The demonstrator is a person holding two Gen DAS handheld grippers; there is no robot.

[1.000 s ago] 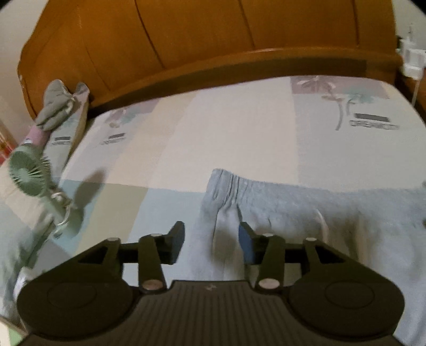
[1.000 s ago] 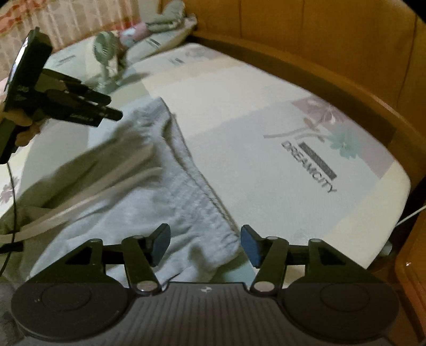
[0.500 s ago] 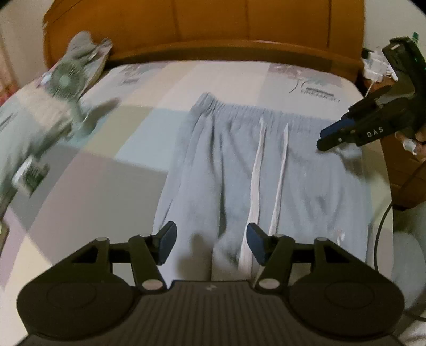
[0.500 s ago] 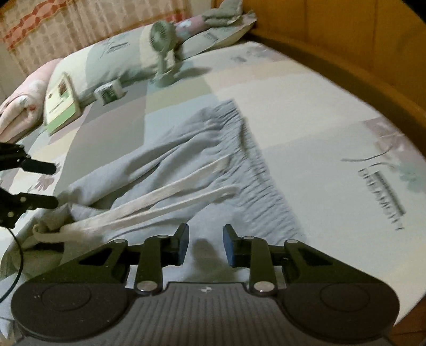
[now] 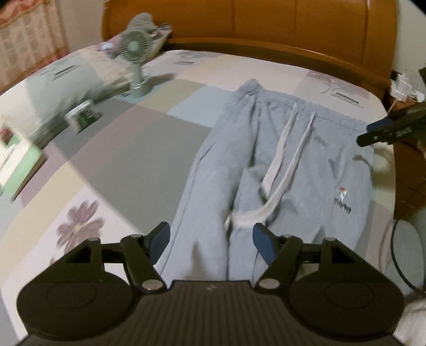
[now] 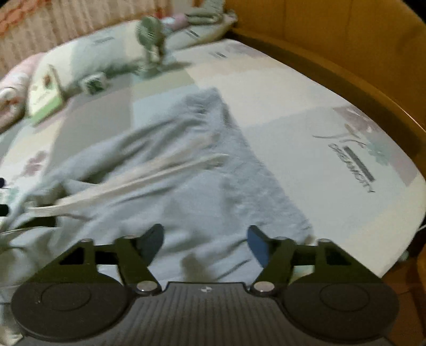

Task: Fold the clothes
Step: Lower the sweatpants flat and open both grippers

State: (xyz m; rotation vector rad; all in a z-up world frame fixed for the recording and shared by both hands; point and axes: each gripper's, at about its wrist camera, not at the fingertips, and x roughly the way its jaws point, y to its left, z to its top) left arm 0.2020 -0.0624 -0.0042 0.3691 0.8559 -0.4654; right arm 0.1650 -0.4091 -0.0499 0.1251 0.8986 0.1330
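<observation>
Grey sweatpants with two white drawstrings lie flat on the bed, waistband toward the wooden headboard. My left gripper hovers above the trouser legs near the drawstring ends, its jaws opening and nothing pinched between them. In the right wrist view the same sweatpants spread out below my right gripper, whose jaws are opening wide over the waistband corner without pressing on the cloth. The right gripper's fingertips also show at the right edge of the left wrist view, beside the waistband.
A small green fan stands near the pillows. A small box and a green booklet lie on the left. The wooden headboard curves behind the bed; a black cable hangs at the right.
The left gripper has pulled back from the waistband to over the legs and widened. The right gripper narrowed, then spread wide, and shifted along the waistband. The sweatpants now lie flatter.
</observation>
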